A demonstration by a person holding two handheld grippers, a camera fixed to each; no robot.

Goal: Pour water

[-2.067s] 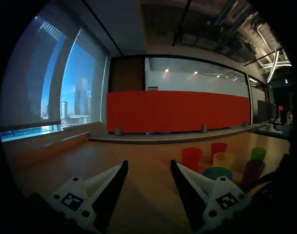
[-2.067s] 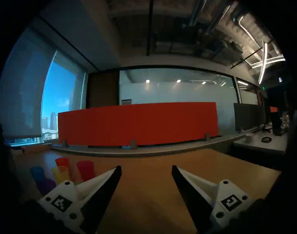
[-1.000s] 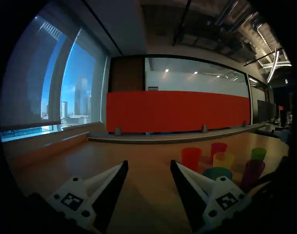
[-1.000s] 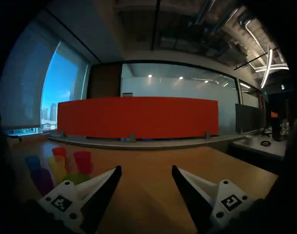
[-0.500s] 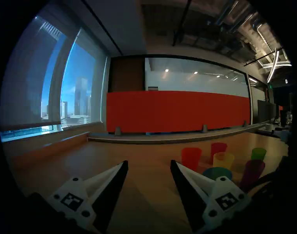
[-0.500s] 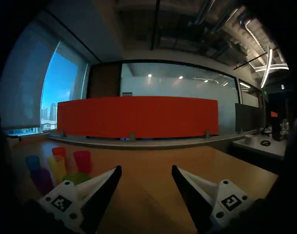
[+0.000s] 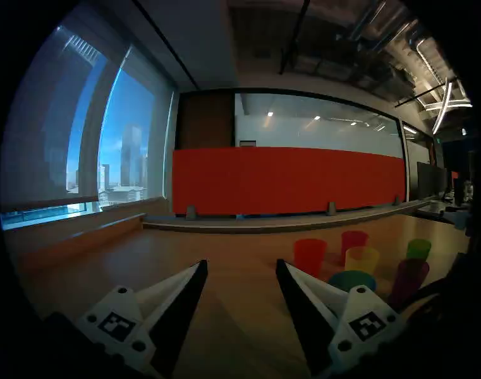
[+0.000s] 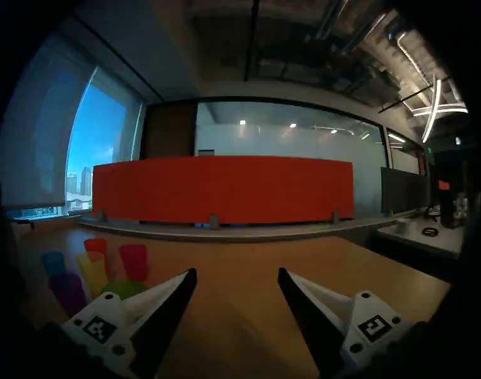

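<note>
Wooden tabletop point(image 7: 240, 246): the far edge runs under a red partition point(image 7: 284, 180), with a window point(image 7: 123, 158) along the left edge. Your left gripper point(image 7: 241, 264) and right gripper point(image 8: 236, 273) both hang with fingers spread, holding nothing. The coloured cups point(image 7: 361, 260) stand clustered well short of the far edge, right of your left gripper and left of your right. The right gripper view adds a monitor point(image 8: 401, 189) beyond the right edge. Nothing has shifted since half a second ago.
</note>
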